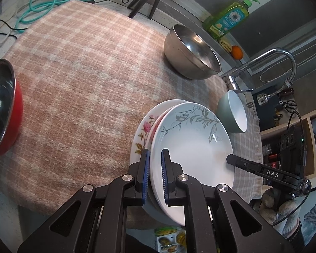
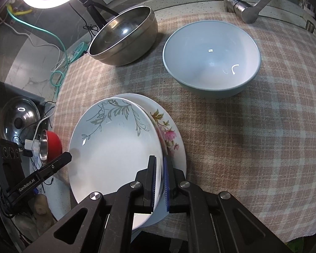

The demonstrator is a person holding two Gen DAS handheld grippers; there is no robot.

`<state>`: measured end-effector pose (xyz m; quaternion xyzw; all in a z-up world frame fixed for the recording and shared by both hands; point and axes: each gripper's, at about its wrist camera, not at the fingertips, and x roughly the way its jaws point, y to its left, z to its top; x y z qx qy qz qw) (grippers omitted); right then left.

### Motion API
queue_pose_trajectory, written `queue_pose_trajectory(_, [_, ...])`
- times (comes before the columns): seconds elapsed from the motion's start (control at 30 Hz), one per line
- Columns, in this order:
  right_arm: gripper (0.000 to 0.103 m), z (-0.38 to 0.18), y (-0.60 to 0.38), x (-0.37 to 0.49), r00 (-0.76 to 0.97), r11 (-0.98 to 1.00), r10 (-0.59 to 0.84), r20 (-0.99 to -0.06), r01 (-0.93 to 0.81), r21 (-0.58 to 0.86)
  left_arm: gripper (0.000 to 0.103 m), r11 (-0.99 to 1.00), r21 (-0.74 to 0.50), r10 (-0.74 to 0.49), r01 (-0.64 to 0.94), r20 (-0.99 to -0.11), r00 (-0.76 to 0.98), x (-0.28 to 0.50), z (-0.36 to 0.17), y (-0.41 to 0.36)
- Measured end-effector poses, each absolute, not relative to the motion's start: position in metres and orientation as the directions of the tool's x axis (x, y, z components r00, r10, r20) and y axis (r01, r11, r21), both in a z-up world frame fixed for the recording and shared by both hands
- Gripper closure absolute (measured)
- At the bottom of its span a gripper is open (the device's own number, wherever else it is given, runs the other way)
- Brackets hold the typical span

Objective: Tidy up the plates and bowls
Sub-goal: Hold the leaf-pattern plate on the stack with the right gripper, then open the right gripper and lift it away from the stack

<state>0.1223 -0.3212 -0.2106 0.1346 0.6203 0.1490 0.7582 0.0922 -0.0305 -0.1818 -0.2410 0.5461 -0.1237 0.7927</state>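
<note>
Left wrist: "DAS" on right tool (image 1: 229, 159); both tools, left tool (image 1: 155, 158) included, clamp leaf-pattern plate (image 1: 196, 135).

Two plates (image 1: 191, 139) and three bowls (image 1: 191, 52) sit on the cloth (image 1: 73, 84).

grey-leaf white plate (image 1: 197, 139) on pink-flowered plate (image 1: 142, 130); peach plaid cloth (image 1: 78, 80); red bowl (image 1: 9, 122).

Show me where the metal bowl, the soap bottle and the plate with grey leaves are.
steel bowl (image 1: 192, 57), left wrist view, inner wall.
green dish soap bottle (image 1: 227, 20), left wrist view, label.
leaf-patterned plate (image 2: 113, 147), right wrist view, bare centre.
</note>
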Motion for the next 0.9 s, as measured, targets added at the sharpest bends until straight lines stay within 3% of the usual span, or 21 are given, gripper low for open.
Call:
queue_pose_trajectory(0.57, [0.095, -0.2104, -0.3224, 0.1240, 0.176, 0.917, 0.398, -0.900, -0.064, 0.393, 0.094, 0.856, -0.514, -0.461, -0.058, -0.809, 0.364, 0.0940, -0.1812, -0.0314])
queue_pose_trajectory(0.9, [0.089, -0.2088, -0.3192, 0.1226, 0.174, 0.914, 0.405, -0.898, -0.078, 0.397, 0.094, 0.859, -0.510, -0.457, -0.056, -0.810, 0.368, 0.0952, -0.1775, -0.0309])
